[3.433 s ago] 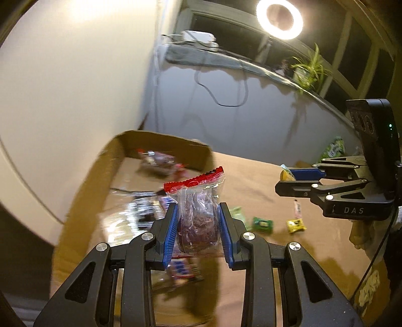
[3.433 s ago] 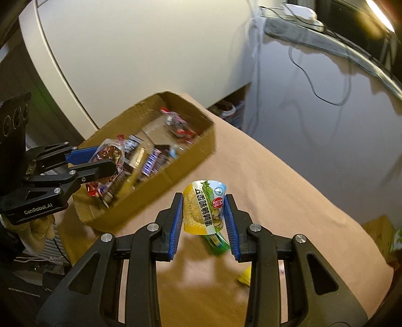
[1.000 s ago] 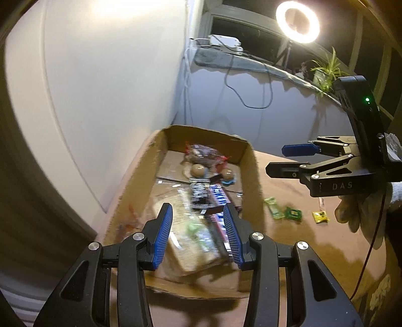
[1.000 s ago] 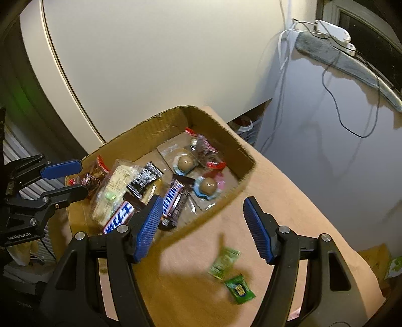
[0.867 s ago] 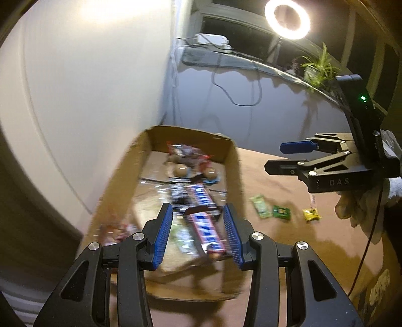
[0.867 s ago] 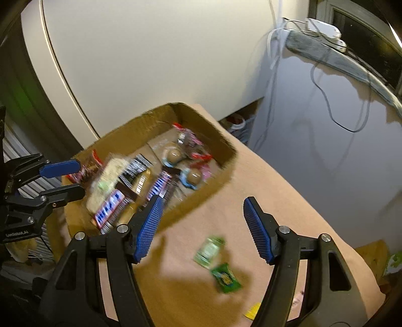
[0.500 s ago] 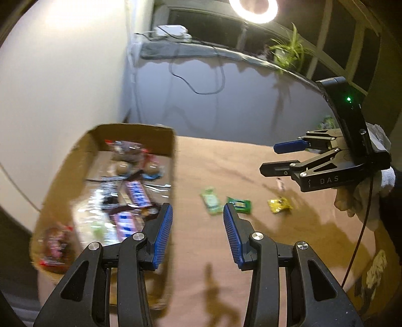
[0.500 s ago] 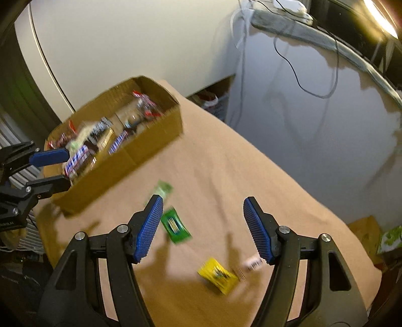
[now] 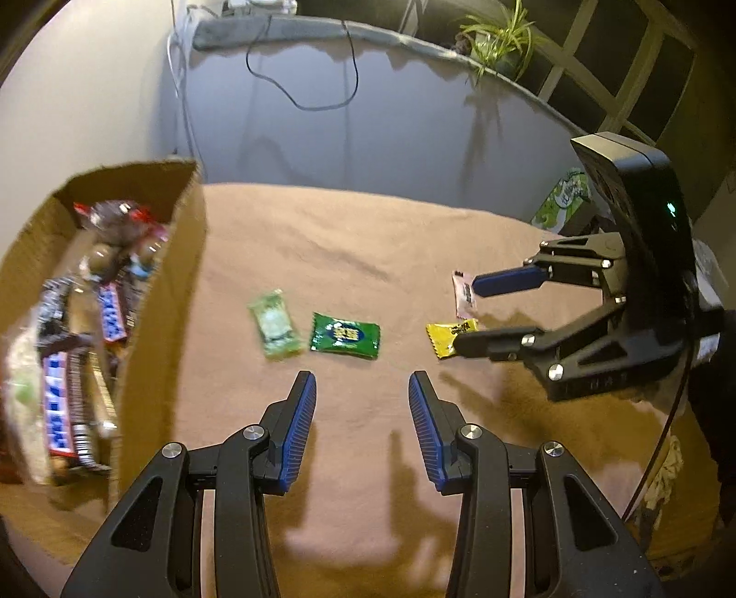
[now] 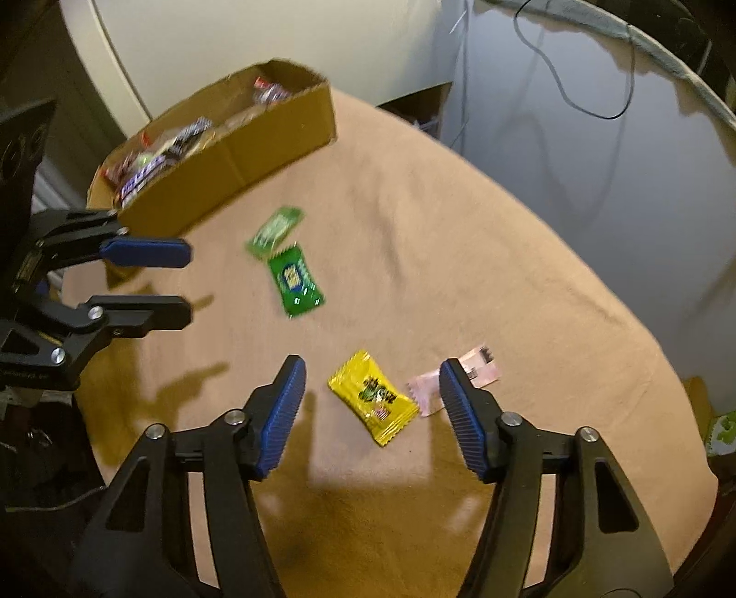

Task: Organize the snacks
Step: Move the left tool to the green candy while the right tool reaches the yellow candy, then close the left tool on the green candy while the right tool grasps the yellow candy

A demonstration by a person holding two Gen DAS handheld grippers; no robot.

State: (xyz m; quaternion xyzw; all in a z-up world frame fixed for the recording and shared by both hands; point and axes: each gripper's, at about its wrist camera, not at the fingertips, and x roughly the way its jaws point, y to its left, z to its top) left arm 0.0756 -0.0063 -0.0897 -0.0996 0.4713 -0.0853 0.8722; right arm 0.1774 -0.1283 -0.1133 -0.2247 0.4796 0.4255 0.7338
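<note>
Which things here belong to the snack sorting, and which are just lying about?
Job: cardboard box of snacks; light green packet; dark green packet; yellow packet; pink packet.
Lying about: potted plant; black cable; green carton.

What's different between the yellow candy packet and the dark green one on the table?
The yellow packet lies between the open right gripper's fingers, whose jaws have just been closing; the dark green packet lies farther off, nearer the cardboard box. A pink wrapper sits beside the yellow; a light green packet beside the dark green. Both lie flat, unheld, with crimped ends.
</note>
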